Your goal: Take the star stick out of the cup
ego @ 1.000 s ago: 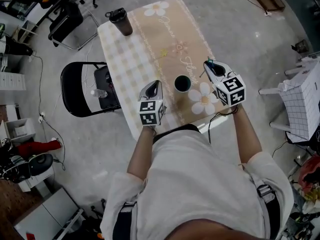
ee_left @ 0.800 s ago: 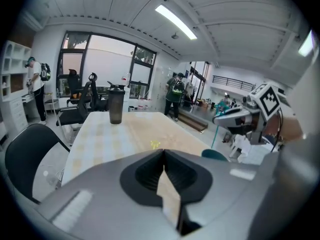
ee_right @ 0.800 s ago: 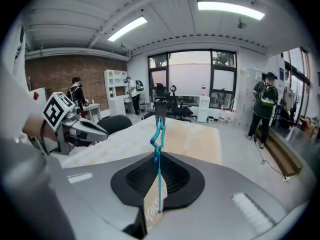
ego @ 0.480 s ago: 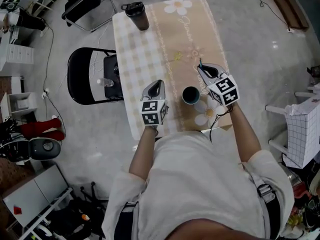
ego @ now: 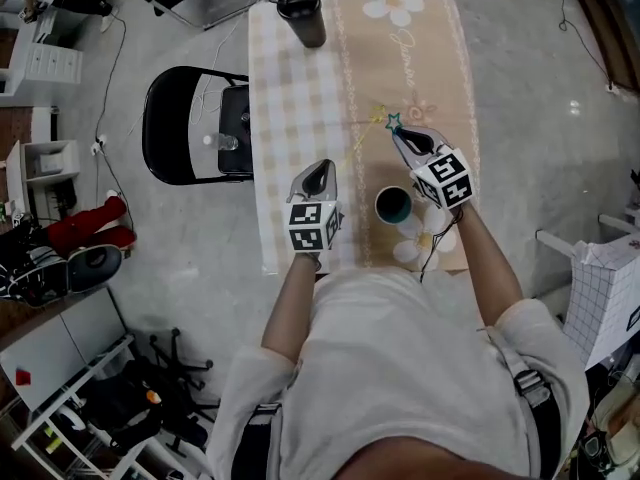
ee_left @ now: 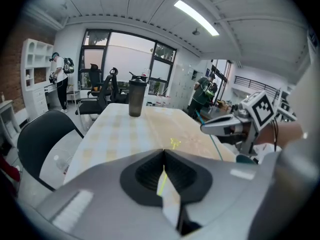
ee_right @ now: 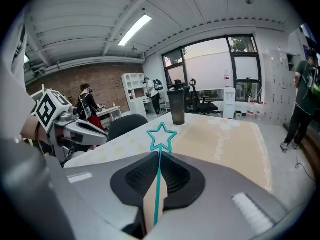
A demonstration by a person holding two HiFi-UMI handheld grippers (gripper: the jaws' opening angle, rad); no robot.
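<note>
My right gripper [ego: 401, 136] is closed on the stick [ego: 393, 122], pinching its thin shaft low down so the teal star stands clear beyond the jaw tips. The stick is out of the cup [ego: 393, 205] and hangs over the table [ego: 290, 98] about midway along it, toward the right edge. The cup stands behind it, close to the near right corner. My left gripper [ego: 318, 168] has its jaws together by the near edge, left of the cup, and I judge it empty.

What worries me is the grip. The shaft is slim and only a short length of it is held. Any easing of the jaws or a quick swing could let it pivot or slide out, dropping to the table or over the right edge to the floor. The cup sits just beside my right gripper and close to the table's edge, so pulling my arm back low could knock it off. A yellow stick [ego: 366, 136] lies on the table just left of the star, and a careless set-down there could sweep it along
</note>
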